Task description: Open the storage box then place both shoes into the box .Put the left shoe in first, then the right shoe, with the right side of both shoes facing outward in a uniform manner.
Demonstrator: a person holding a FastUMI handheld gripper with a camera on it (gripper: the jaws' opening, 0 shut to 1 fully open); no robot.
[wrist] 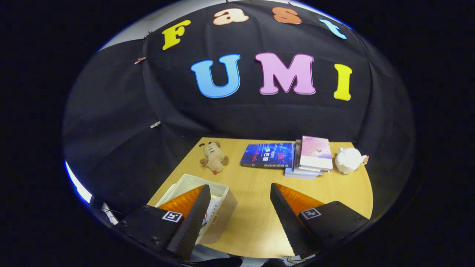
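Gripper (237, 211) fingers spread wide, holding nothing, over bare table (252, 218); storage box (219, 211) lower left of frame, partly behind left finger, lid off, shoe (212, 215) showing inside, long axis running lower left to upper right, off-centre from finger gap

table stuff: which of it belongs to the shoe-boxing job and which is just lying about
Part of the job:
- storage box, open, behind the left finger
- white shoe inside the box
- tool, fingers open, nothing between them

Just lying about:
- plush dog
- blue book
- stack of books, pink one on top
- white plush toy
All lie beyond the fingers on the wooden table.
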